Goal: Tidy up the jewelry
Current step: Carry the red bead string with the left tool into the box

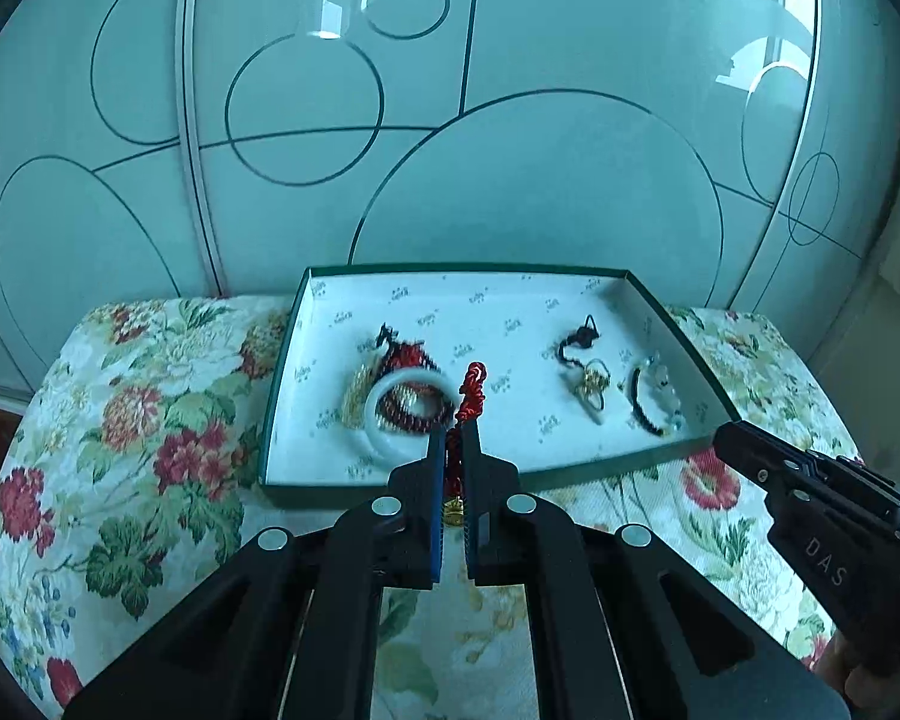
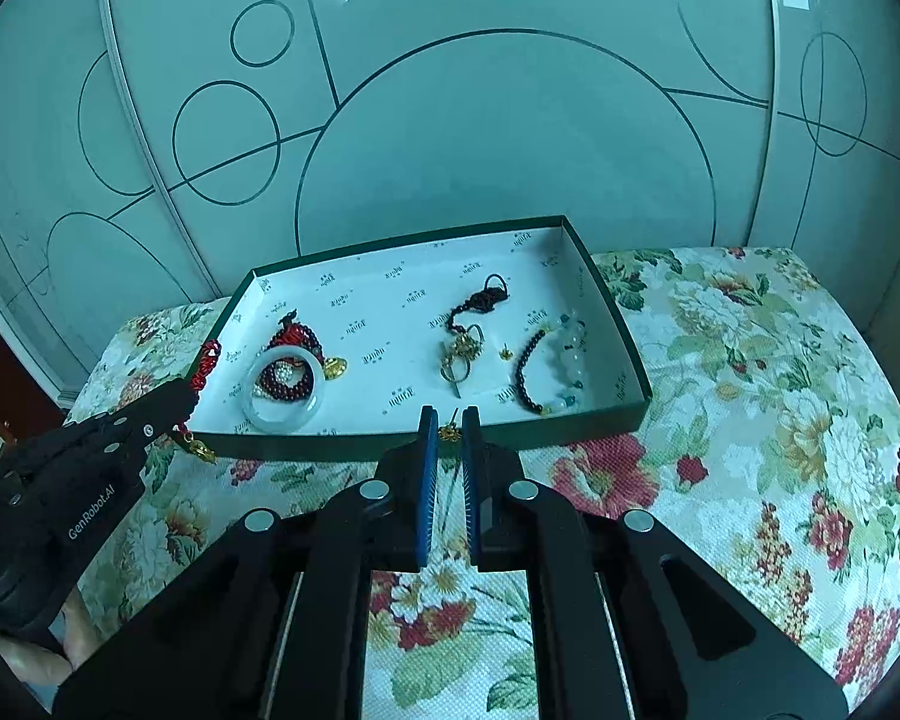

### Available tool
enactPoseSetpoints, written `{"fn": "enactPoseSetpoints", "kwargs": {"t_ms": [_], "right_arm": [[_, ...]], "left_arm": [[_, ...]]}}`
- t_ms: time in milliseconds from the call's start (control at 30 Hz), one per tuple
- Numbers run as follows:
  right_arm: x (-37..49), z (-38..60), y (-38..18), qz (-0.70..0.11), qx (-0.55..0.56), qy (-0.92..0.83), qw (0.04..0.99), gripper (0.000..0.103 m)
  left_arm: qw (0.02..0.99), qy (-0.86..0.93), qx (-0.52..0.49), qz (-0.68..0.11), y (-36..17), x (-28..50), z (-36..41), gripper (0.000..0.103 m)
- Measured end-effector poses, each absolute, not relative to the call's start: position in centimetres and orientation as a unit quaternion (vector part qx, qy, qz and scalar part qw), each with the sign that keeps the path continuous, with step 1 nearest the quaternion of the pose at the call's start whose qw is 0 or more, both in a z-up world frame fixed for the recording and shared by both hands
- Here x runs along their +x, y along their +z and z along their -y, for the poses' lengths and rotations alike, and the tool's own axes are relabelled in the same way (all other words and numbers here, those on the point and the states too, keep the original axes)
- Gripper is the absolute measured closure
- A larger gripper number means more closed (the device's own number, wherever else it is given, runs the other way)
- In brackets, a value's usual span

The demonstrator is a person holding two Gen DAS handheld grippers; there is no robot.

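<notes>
A shallow green box (image 1: 678,336) (image 2: 624,354) with a white printed lining stands on a floral cloth. My left gripper (image 1: 453,432) is shut on a red knotted cord with a gold charm (image 1: 473,387) (image 2: 205,360), held at the box's near left edge. My right gripper (image 2: 447,417) is shut on a small gold earring (image 2: 448,432) at the near wall. Inside lie a white bangle (image 1: 384,414) (image 2: 282,396) over red beads, a gold ring cluster (image 1: 591,387) (image 2: 462,351) and a dark and pale bead bracelet (image 1: 654,396) (image 2: 546,369).
The floral cloth (image 1: 150,438) (image 2: 750,390) covers a raised surface. A glossy pale cabinet front (image 1: 510,150) with circle lines rises right behind the box. A small gold stud (image 2: 503,353) lies in the box. The right gripper's body shows in the left wrist view (image 1: 810,498).
</notes>
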State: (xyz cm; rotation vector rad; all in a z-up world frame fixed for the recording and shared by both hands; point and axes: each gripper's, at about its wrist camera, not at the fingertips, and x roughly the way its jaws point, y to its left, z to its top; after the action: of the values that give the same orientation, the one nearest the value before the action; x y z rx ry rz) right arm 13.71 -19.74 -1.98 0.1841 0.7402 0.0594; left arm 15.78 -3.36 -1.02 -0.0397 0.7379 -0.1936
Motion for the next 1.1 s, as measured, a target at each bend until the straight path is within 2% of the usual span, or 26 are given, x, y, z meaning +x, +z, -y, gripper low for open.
{"fn": "enactPoseSetpoints", "kwargs": {"t_ms": [333,1100], "right_arm": [[19.1,19.1,-0.9,-0.359,0.085,0.045,0.928,0.095],[25.0,18.4,-6.5,-0.413,0.066,0.033,0.908,0.095]], "left_arm": [[0.933,-0.089,-0.016,-0.348,0.0,20.7,3.5,0.099],[0.919,-0.06,-0.006,-0.391,-5.3,25.6,3.1,0.099]]}}
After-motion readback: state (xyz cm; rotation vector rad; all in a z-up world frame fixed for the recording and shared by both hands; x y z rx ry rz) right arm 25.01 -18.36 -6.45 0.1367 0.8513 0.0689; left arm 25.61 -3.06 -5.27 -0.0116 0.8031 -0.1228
